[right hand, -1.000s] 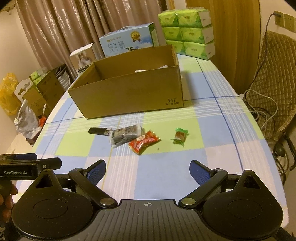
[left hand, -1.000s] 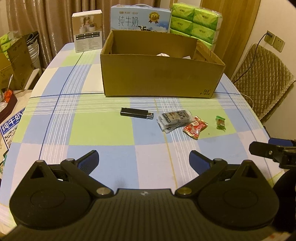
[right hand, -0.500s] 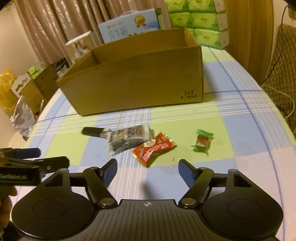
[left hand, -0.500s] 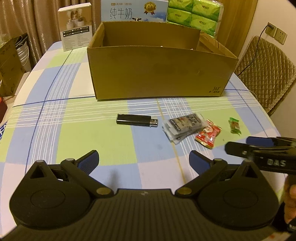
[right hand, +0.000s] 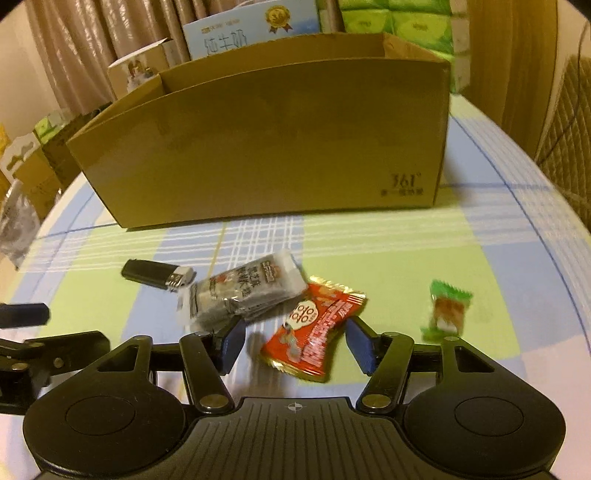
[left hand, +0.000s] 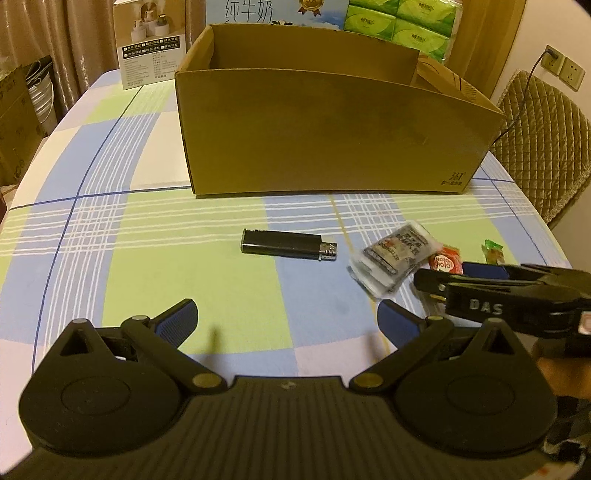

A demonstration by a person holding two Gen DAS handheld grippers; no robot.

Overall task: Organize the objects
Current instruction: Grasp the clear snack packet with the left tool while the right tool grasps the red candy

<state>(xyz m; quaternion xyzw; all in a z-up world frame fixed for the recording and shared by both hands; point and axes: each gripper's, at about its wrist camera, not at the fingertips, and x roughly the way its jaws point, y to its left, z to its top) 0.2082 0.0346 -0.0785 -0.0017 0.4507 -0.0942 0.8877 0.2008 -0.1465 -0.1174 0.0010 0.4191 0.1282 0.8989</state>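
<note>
now red snack packet (right hand: pixel 314 328) sits inside right claw (right hand: pixel 295 341)

Cardboard box (right hand: pixel 258 147): "361°". Right gripper (left hand: pixel 480 291): "DAS". Blue carton (left hand: pixel 273 11): "纯牛奶".

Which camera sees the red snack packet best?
The right wrist view: the red snack packet lies whole and close, between the right tool's pads, untouched. In the left wrist view, the red snack packet is mostly hidden behind the right tool.
</note>
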